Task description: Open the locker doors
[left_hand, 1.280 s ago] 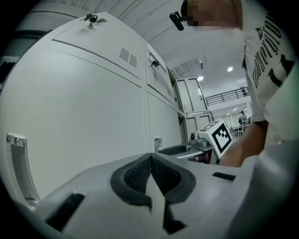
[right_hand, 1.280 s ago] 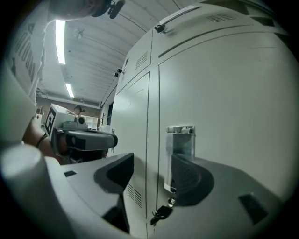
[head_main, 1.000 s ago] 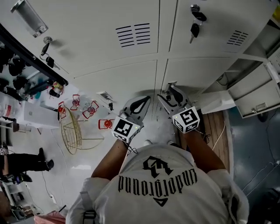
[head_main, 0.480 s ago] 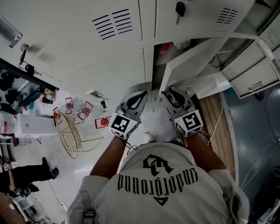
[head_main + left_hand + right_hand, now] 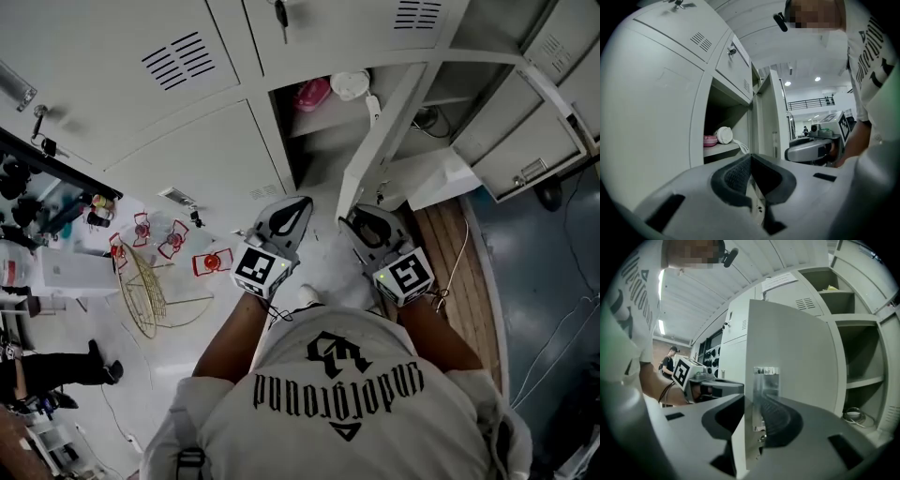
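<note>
Pale grey sheet-metal lockers (image 5: pixel 187 141) fill the background, with flat painted fronts and louvred vent slots (image 5: pixel 185 61). A key (image 5: pixel 280 13) hangs in an upper lock. The floor (image 5: pixel 187 328) is white and glossy, and a wooden strip (image 5: pixel 455 253) runs along it to the right.

One locker door (image 5: pixel 380 141) stands swung out, seen edge-on from the head view. It is a thin rigid panel with a metal latch plate near its free edge. The right tool (image 5: pixel 361 223) straddles that edge. Its jaws have just been closing, and its ribbed pads are now clamped on the panel, one on each face. The left tool (image 5: pixel 292 214) hangs just beside it, in front of the open compartment. Its dark textured pads are pressed together with nothing between them.

On the shelf (image 5: pixel 723 149) inside the compartment, a pink bowl (image 5: pixel 312 94) sits beside a round white object (image 5: pixel 351 84).

Further lockers (image 5: pixel 525 141) at the right stand open, and a coiled cable (image 5: pixel 853 414) lies in one of them. A gold wire basket (image 5: pixel 150 286) rests on the floor to the left.
</note>
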A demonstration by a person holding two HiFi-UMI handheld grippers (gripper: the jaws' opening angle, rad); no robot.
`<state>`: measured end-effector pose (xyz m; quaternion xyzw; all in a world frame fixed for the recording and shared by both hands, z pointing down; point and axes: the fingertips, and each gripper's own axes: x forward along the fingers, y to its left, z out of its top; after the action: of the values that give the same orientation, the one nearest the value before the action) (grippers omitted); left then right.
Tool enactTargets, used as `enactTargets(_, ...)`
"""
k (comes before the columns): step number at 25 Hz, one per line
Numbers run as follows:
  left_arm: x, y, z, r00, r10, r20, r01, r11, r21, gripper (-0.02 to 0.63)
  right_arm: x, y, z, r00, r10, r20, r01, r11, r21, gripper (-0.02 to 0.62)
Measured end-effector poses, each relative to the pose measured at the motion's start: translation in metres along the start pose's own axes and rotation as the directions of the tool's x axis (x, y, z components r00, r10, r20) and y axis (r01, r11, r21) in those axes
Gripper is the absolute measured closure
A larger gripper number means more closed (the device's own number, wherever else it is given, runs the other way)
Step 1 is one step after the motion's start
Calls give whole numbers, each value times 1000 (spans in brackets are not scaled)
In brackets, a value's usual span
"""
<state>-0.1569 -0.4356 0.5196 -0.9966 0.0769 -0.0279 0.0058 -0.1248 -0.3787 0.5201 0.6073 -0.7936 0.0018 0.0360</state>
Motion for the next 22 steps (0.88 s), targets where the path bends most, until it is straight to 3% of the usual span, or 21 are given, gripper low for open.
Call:
enactTargets(7, 36, -73, -2, 1000, 0, -13, 0, 1000, -10, 598, -74, -24, -8, 997, 83, -1, -83, 997, -1, 463)
enactTargets(10, 52, -105, -8, 1000, -9, -16, 10, 999, 33, 598, -106, -41, -13, 995, 102, -11, -102, 995, -18, 458)
enactTargets(22, 101, -185, -1, 1000, 18, 8, -19, 997, 72, 598, -193, -125, -25, 998, 64, -10, -64, 997, -53, 522)
